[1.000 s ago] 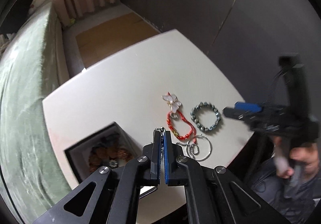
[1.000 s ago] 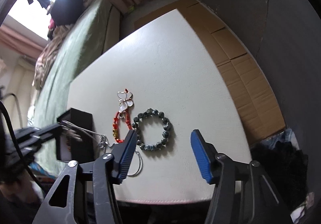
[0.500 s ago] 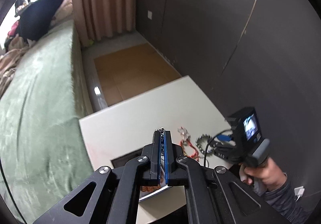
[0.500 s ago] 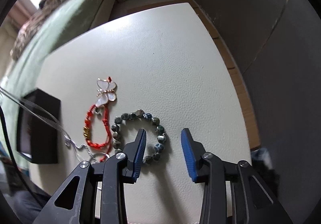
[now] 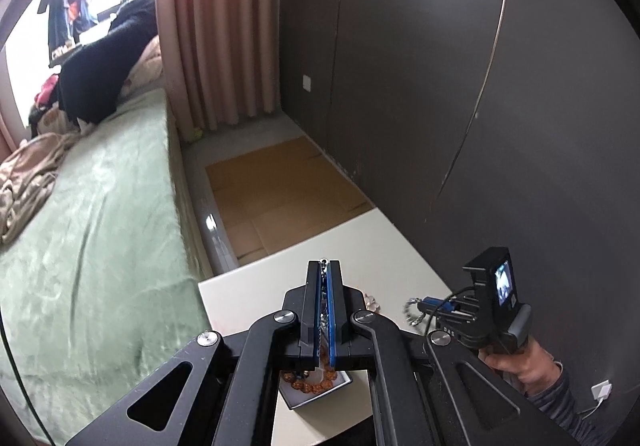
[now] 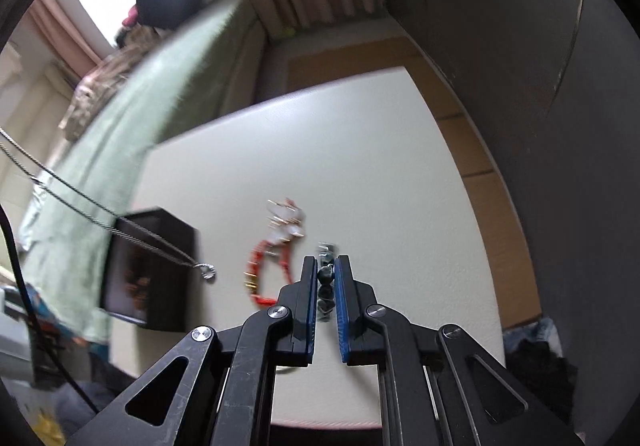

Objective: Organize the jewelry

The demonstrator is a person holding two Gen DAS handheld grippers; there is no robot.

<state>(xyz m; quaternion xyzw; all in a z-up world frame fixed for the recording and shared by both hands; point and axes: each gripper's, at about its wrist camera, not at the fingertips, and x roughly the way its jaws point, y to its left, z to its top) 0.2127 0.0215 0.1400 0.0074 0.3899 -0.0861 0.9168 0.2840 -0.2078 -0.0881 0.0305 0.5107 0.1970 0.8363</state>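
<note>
My left gripper is shut on a silver chain necklace and is raised high above the table; the chain hangs across the right wrist view, its ring end over the black jewelry box. The box also shows under my left gripper, with brown beads inside. My right gripper is shut on the dark green bead bracelet just above the white table. A red cord bracelet with a white butterfly charm lies left of it.
A green-covered bed runs along the table's left side. A dark wall stands to the right, with brown floor panels and a pink curtain beyond the table's far edge.
My left gripper rose and tilted up with the chain, pulling it off the table. My right gripper moved down onto the green bead bracelet and shut on it.
</note>
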